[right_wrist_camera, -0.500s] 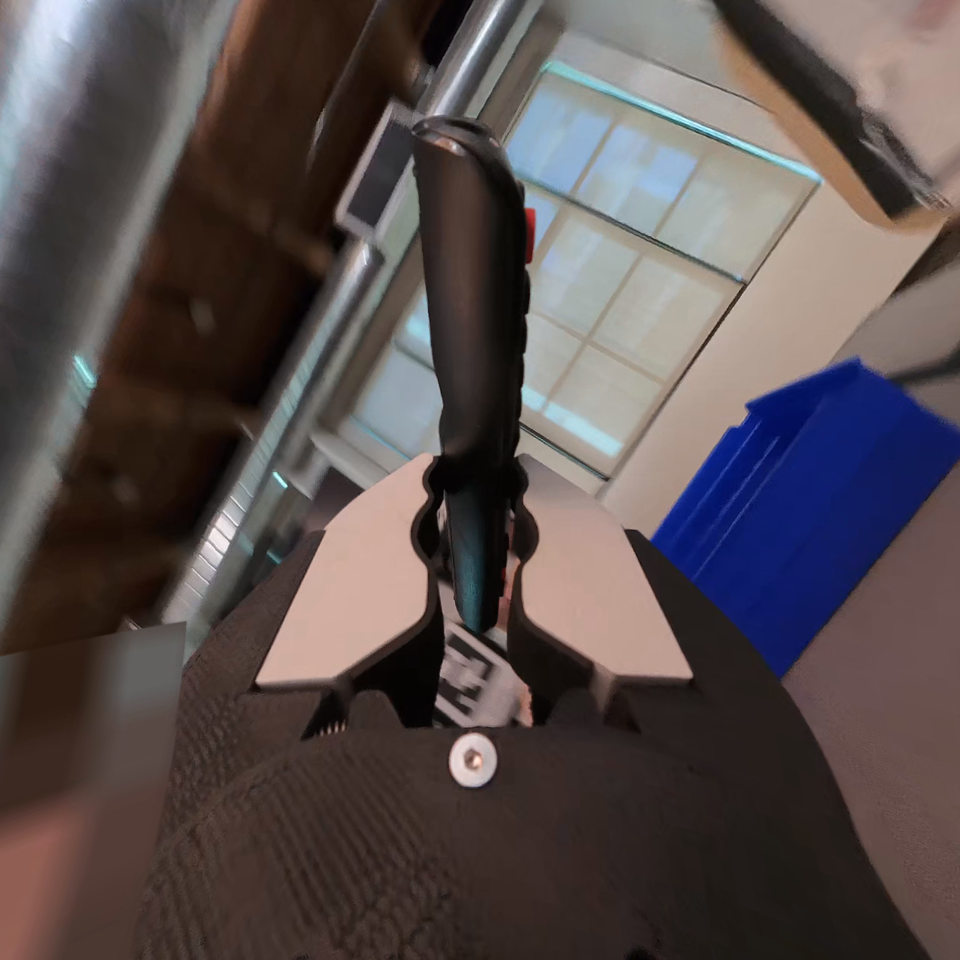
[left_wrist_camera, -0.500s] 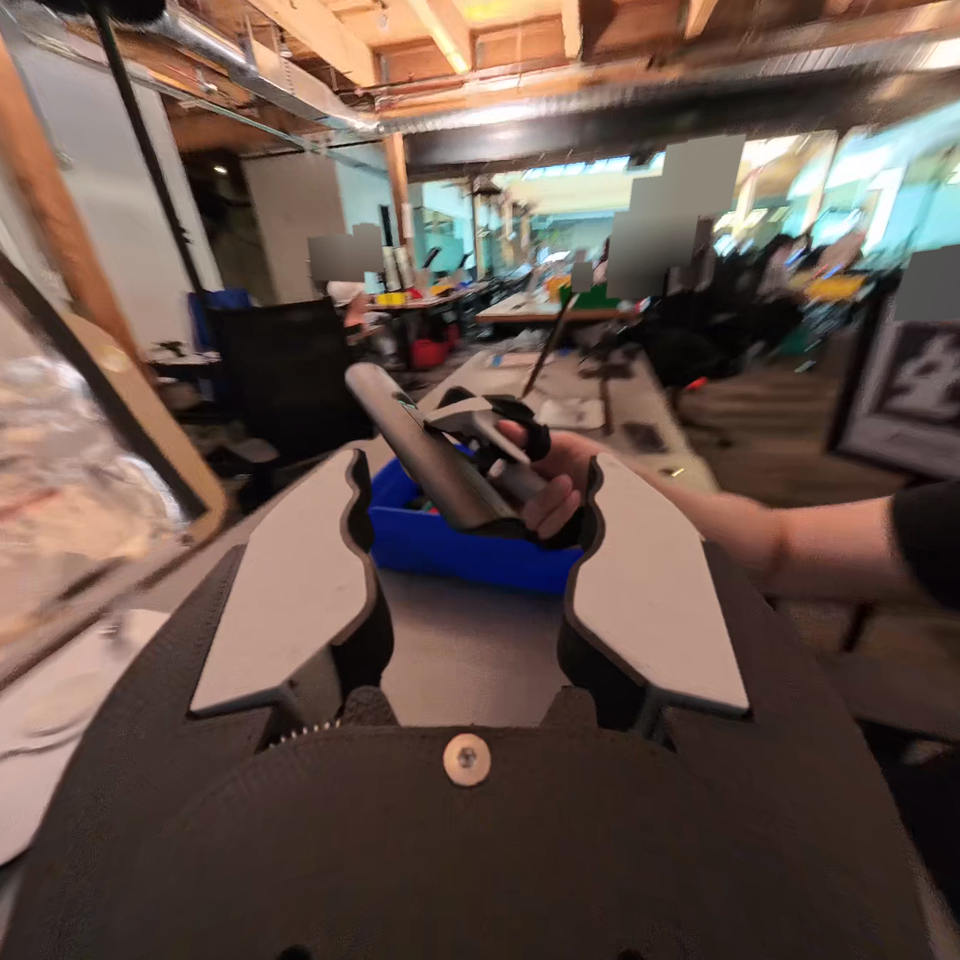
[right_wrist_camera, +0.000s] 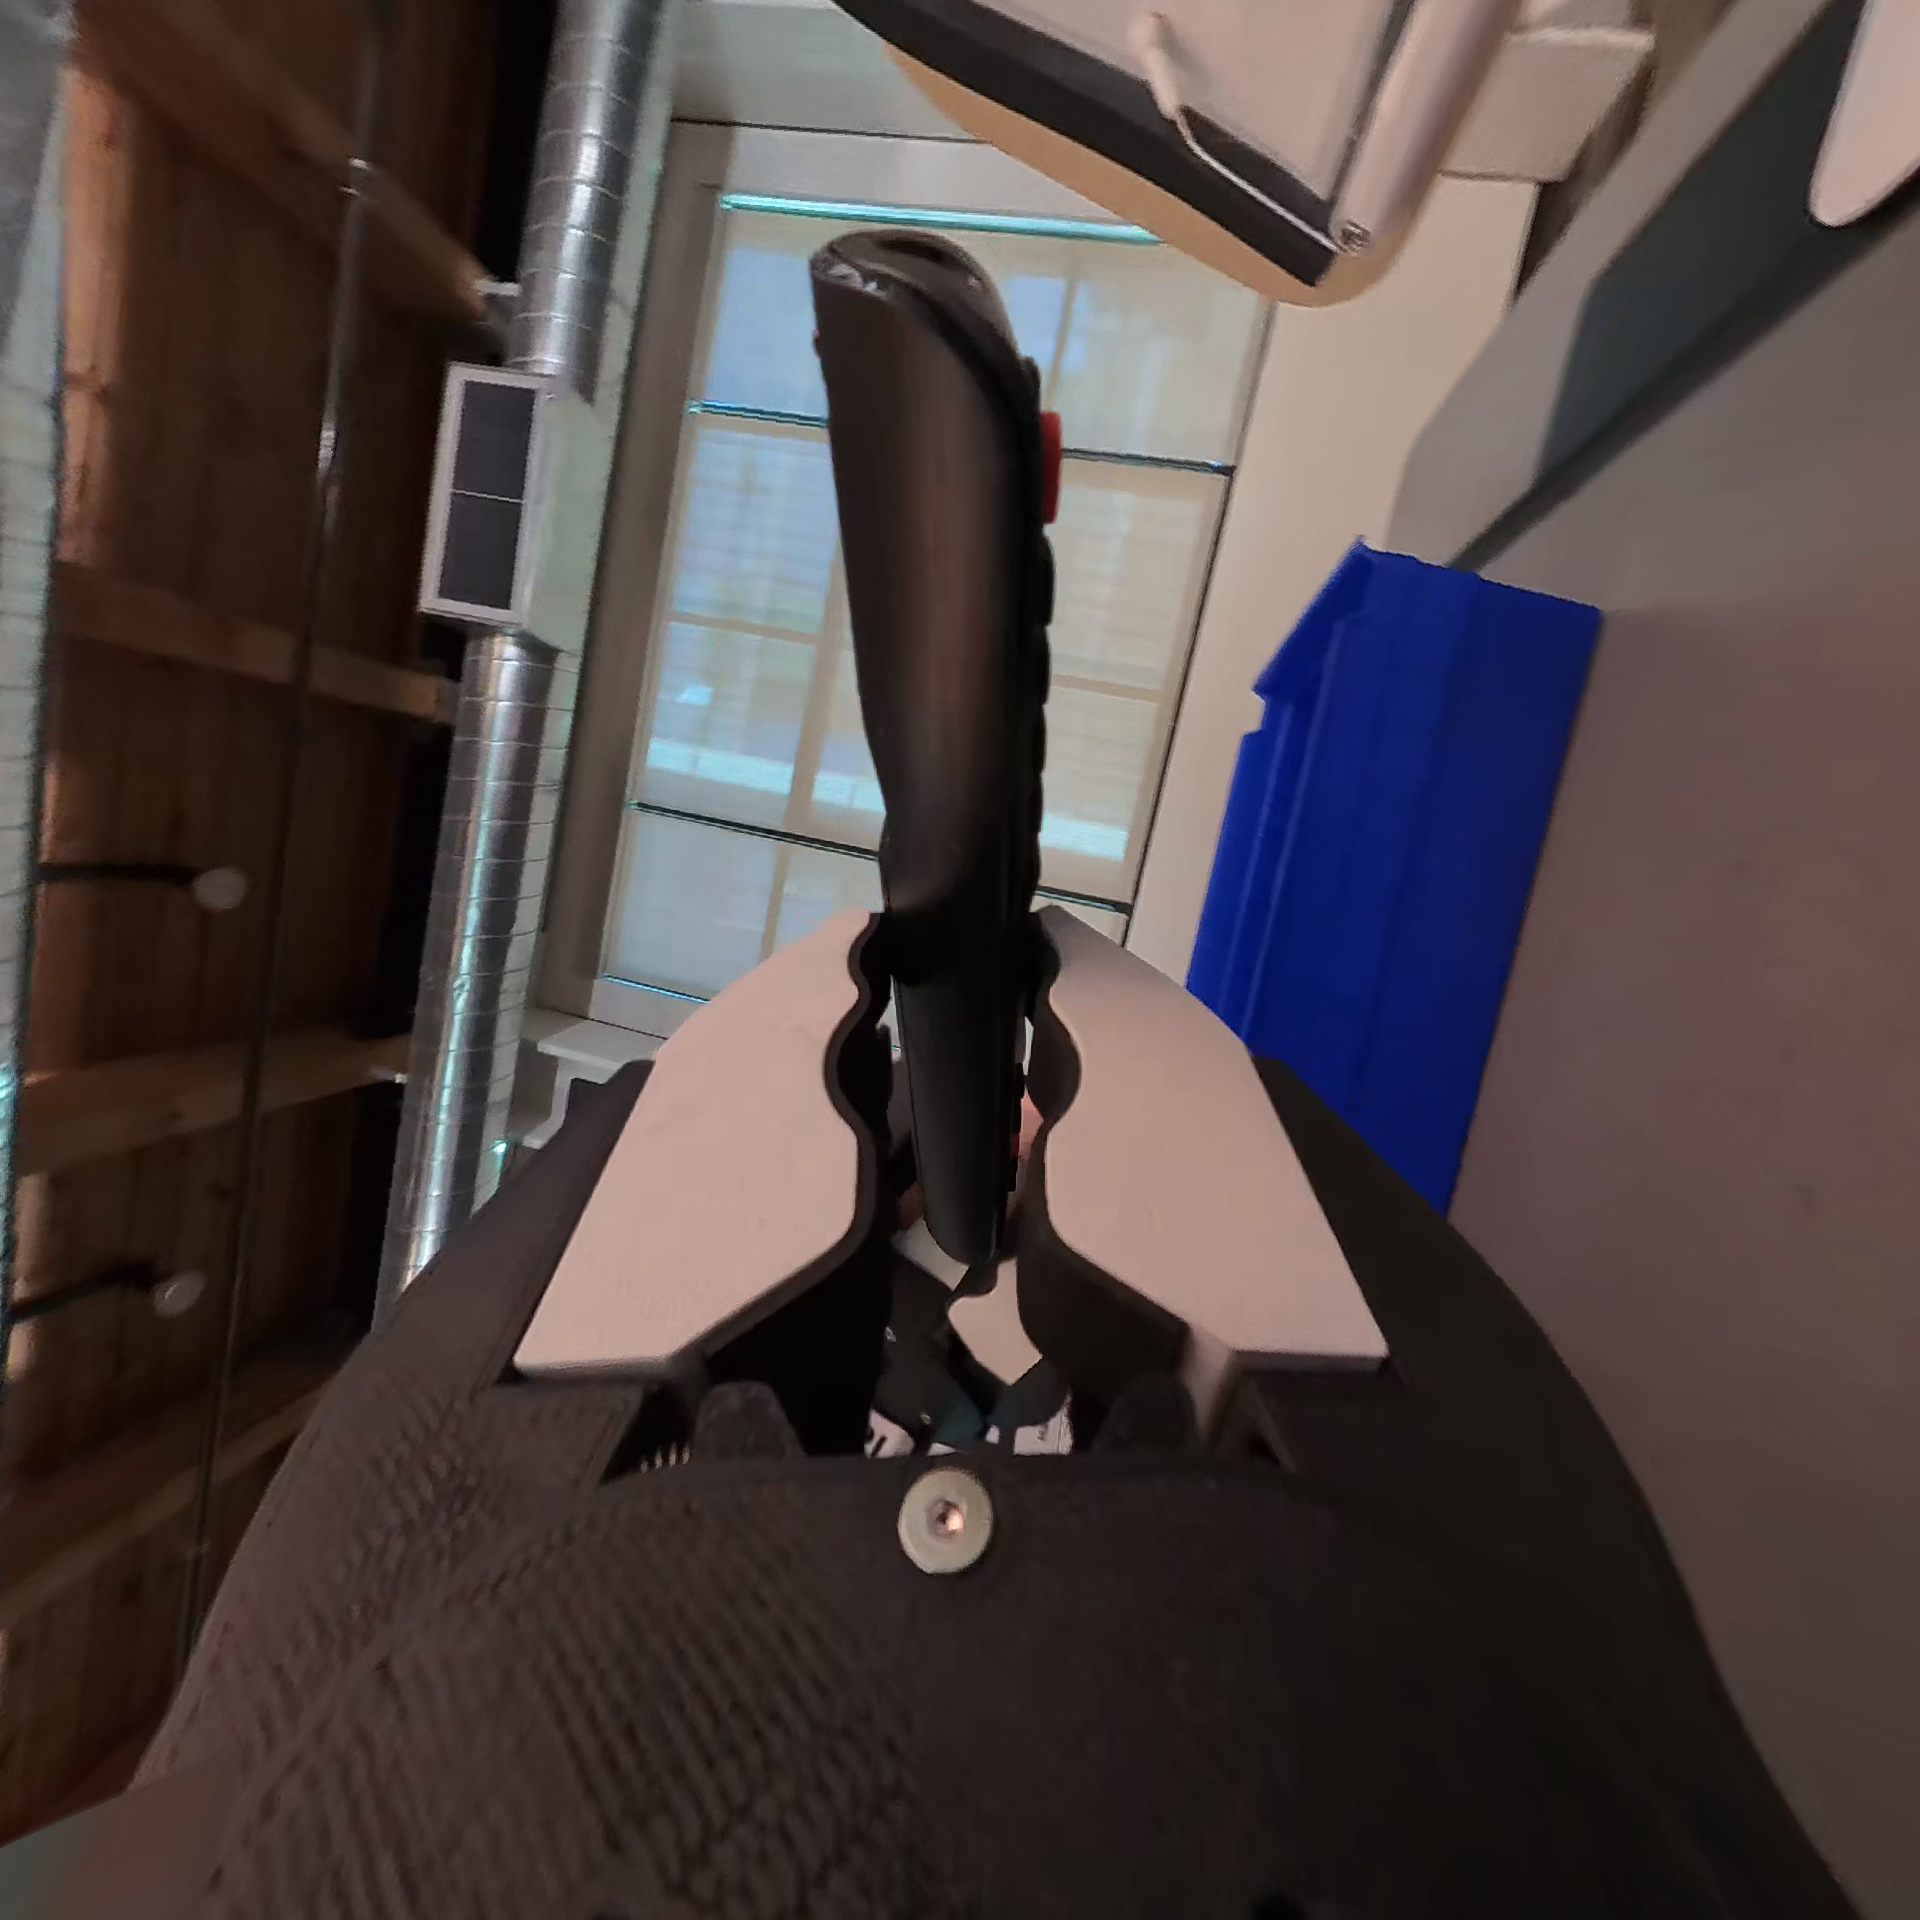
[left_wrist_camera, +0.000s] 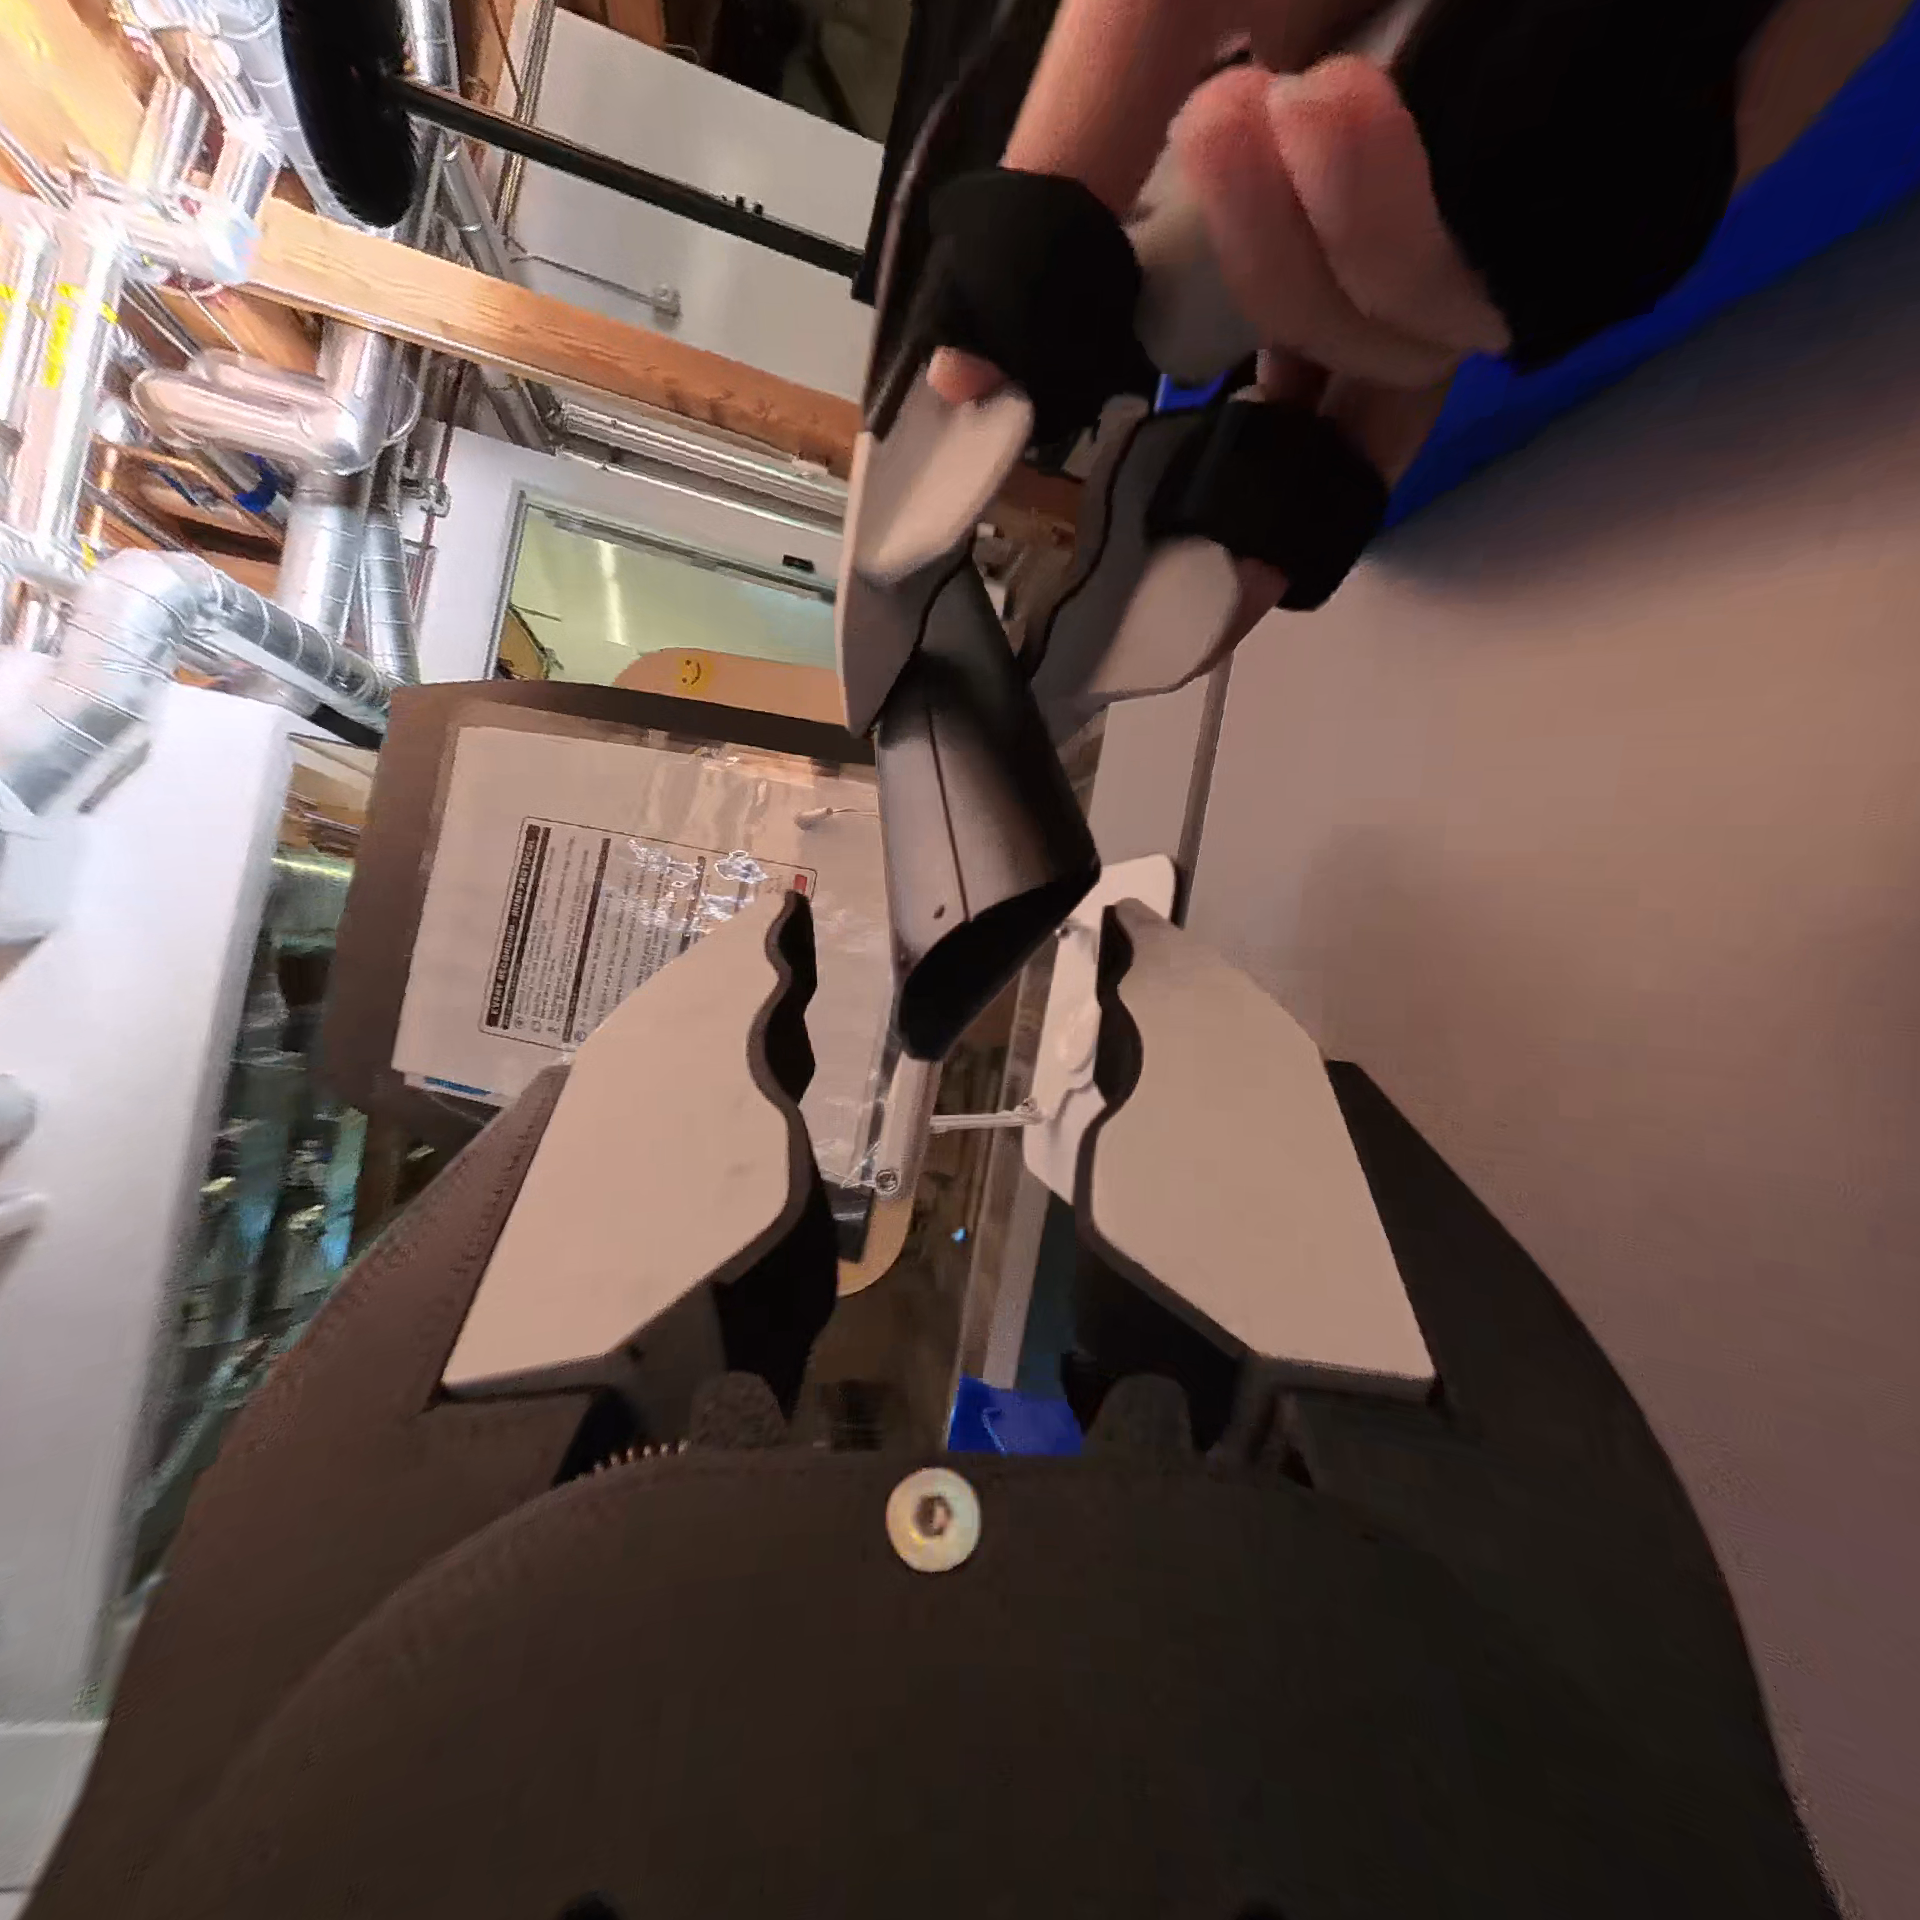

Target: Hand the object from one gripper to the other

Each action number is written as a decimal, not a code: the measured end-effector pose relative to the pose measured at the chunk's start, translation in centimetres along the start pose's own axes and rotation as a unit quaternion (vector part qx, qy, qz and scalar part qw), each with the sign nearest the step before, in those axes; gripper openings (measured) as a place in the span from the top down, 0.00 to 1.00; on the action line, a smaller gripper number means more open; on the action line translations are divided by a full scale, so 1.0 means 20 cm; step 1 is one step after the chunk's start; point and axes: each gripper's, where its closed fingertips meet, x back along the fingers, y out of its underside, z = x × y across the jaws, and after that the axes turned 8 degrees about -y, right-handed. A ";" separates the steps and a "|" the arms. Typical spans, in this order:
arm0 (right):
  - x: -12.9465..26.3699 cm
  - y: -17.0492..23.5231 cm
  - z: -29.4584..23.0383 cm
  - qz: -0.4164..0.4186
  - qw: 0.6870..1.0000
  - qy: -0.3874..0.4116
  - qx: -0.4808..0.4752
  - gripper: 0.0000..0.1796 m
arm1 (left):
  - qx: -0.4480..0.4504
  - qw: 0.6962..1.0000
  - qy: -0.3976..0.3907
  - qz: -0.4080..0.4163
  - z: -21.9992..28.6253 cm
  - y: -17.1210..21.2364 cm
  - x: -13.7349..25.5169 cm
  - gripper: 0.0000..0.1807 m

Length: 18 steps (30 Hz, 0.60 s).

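Your right gripper (right_wrist_camera: 961, 997) is clamped on the black remote (right_wrist_camera: 940, 623); its far end hangs between your left gripper's (left_wrist_camera: 956, 971) spread fingers, touching neither.

Right gripper (right_wrist_camera: 961, 971) clamps black remote (right_wrist_camera: 940, 623) near its lower end; remote sticks out forward, red button (right_wrist_camera: 1049, 464) on right edge. Blue bin (right_wrist_camera: 1392, 862) at right.

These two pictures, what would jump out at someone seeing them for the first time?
A long black remote control with a red button, clamped upright in the right tongs against a bright window. In the left view its end hangs between the open left tongs. A blue bin sits to the right.
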 end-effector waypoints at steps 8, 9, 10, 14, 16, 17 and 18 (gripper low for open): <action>-0.02 0.05 0.06 -0.007 0.999 0.025 -0.024 0.86 | -0.065 0.998 -0.016 0.008 0.04 0.00 -0.01 0.82; -0.02 0.05 0.06 -0.008 0.999 0.026 -0.021 0.86 | -0.076 0.997 -0.020 0.008 0.04 0.01 -0.01 0.83; -0.02 0.05 0.06 -0.010 0.999 0.029 -0.015 0.86 | -0.084 0.996 -0.022 0.007 0.04 0.01 -0.01 0.84; -0.04 0.07 -0.01 -0.047 0.998 0.004 0.030 0.82 | -0.032 0.999 -0.034 0.010 -0.03 -0.01 0.00 0.86; -0.05 0.10 -0.09 -0.080 0.994 -0.014 0.069 0.77 | 0.043 0.998 -0.050 0.011 -0.13 -0.02 0.02 0.87; -0.06 0.12 -0.14 -0.095 0.991 -0.022 0.093 0.76 | 0.088 0.994 -0.058 0.016 -0.19 -0.02 0.03 0.87; -0.06 0.13 -0.18 -0.110 0.986 -0.024 0.121 0.75 | 0.141 0.988 -0.062 0.023 -0.26 -0.02 0.05 0.87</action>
